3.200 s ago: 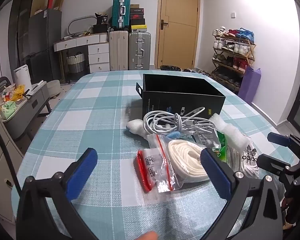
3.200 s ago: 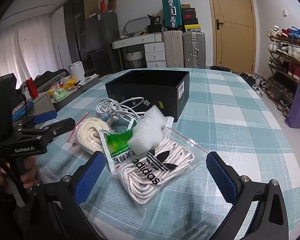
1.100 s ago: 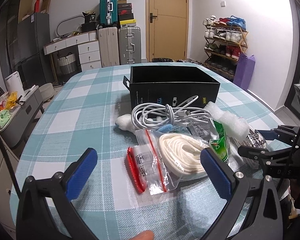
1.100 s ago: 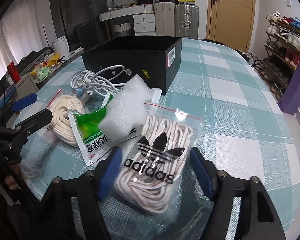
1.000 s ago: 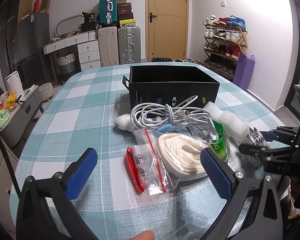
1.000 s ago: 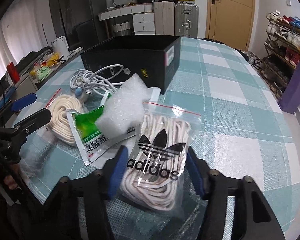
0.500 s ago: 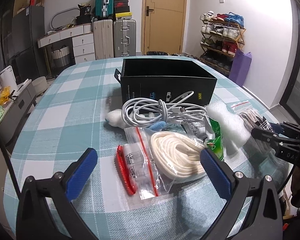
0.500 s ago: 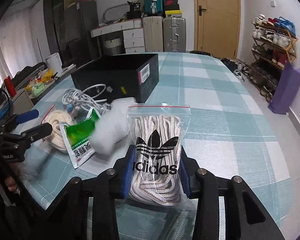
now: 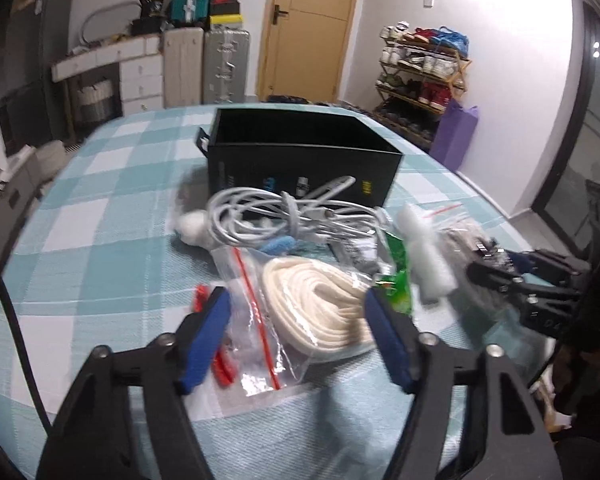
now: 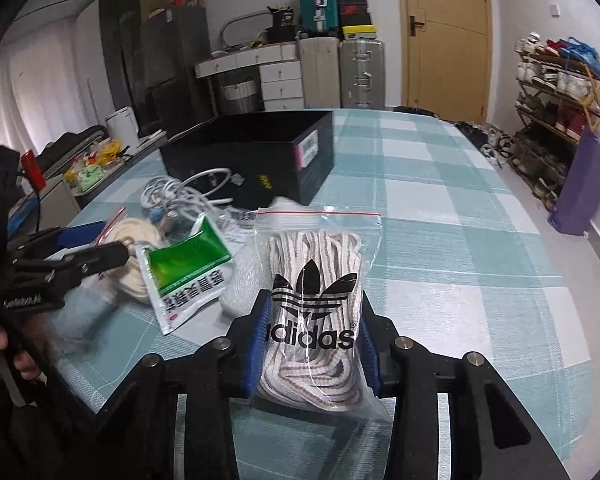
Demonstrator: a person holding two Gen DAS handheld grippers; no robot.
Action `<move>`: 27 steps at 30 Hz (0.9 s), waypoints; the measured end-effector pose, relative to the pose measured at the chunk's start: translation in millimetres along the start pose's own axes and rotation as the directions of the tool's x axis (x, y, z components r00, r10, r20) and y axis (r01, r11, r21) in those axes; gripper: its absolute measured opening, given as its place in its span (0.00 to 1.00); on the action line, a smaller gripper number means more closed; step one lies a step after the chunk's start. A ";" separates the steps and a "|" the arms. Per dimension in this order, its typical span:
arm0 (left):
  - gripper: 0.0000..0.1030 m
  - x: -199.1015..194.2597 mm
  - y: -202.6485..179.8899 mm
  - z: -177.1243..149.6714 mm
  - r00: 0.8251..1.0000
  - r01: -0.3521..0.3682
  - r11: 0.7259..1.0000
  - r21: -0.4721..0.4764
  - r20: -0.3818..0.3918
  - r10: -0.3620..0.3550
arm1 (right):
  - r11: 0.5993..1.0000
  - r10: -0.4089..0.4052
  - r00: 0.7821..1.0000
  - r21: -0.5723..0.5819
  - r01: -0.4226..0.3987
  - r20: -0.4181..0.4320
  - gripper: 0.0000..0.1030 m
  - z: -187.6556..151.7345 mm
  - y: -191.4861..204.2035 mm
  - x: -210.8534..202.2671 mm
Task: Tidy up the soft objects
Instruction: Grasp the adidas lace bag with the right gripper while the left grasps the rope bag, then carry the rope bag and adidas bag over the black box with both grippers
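My right gripper (image 10: 312,332) is shut on a clear zip bag of striped laces with a black adidas logo (image 10: 314,280), holding it upright above the table. In the left wrist view the right gripper (image 9: 500,268) shows at the right edge. My left gripper (image 9: 296,320) is closing its jaws around a zip bag with a coiled cream cord (image 9: 320,304); its blue pads sit at the bag's sides without a clear squeeze. Behind stand an open black box (image 9: 300,160) (image 10: 252,148), a white cable bundle (image 9: 284,220), a green sachet (image 10: 188,264) and white foam (image 9: 424,256).
A small bag with red parts (image 9: 224,360) lies under the left finger, and a white wad (image 9: 192,226) left of the cables. The teal checked tablecloth (image 10: 460,260) is bare to the right. Suitcases (image 10: 360,72), a door and a shoe rack (image 10: 556,92) stand beyond.
The right jaws closed on the adidas bag and tipped it upright off the pile. The left jaws narrowed from wide to either side of the cream cord bag.
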State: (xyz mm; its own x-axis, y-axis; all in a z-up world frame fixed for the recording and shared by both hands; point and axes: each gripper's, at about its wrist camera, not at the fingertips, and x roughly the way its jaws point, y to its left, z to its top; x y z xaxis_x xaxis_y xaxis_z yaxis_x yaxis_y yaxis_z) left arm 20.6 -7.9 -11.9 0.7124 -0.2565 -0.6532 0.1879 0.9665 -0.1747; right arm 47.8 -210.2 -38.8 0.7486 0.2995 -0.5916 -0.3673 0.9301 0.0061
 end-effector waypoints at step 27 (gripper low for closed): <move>0.13 -12.3 -1.2 0.2 0.989 0.151 0.988 -0.036 0.012 -0.150 | 0.998 0.044 0.999 -0.044 -0.043 0.025 0.38 0.6 14.1 -5.3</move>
State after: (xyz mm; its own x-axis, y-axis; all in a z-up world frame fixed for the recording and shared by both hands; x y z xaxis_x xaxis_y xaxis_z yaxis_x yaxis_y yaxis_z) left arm 11.8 -5.9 -3.5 0.6840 -0.3990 -0.6107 0.2689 0.9161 -0.2974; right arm 38.9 -198.5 -35.2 0.7452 0.3457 -0.5703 -0.4233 0.9060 -0.0040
